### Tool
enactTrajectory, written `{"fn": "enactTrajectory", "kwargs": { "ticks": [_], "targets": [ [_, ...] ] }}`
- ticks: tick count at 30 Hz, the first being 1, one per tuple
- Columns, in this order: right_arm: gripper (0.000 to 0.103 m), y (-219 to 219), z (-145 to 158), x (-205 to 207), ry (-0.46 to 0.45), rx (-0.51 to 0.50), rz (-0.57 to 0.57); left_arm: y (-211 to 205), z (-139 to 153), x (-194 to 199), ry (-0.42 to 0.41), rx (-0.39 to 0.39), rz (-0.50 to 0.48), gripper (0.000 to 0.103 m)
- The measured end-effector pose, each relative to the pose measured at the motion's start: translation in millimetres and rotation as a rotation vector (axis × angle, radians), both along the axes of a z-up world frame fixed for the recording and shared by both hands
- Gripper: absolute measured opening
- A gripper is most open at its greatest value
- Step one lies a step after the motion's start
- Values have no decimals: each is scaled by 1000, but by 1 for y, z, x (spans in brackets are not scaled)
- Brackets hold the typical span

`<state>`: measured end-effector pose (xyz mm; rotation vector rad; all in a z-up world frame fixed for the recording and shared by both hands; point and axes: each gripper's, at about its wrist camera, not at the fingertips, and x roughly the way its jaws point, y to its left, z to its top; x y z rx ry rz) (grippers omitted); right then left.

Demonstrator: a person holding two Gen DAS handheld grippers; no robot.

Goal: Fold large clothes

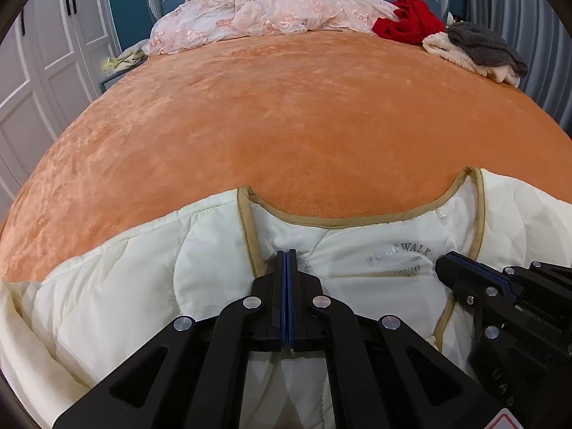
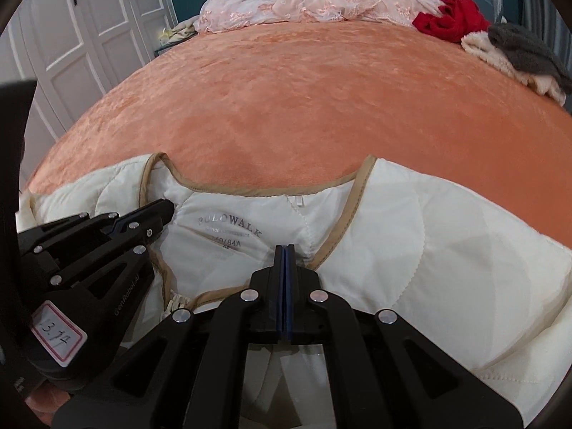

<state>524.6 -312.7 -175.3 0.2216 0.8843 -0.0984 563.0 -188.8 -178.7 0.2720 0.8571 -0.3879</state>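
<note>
At the near edge of the bed's orange plush blanket point(image 1: 286, 114) lies the cream quilted jacket with tan trim point(image 1: 118, 286), collar spread. Both left tongs point(image 1: 287, 255) and right tongs point(image 2: 285, 250) are fully closed, apparently pinching nothing. Best grip each shoulder evenly before folding.

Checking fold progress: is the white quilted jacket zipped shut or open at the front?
Open. The jacket's tan-trimmed front edges are parted, exposing the inner lining and printed neck label.
</note>
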Motion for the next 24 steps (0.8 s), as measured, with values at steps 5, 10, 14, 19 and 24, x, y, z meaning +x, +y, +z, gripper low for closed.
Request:
{"fn": "enactTrajectory", "kwargs": {
  "ticks": [5, 10, 14, 19, 24],
  "targets": [
    [4, -9, 24, -23, -57, 32, -55, 9, 18, -7, 15, 13, 51, 13],
    [64, -30, 93, -148, -286, 119, -158, 95, 78, -69, -46, -175, 239, 84],
    [67, -54, 106, -262, -225, 132, -195, 174, 95, -131, -17, -204, 267, 86],
    [67, -79, 87, -397, -41, 187, -296, 277, 76, -210, 180, -215, 356, 86],
    [67, -67, 58, -485, 51, 324, -355, 332, 55, -284, 298, -242, 427, 86]
  ]
}}
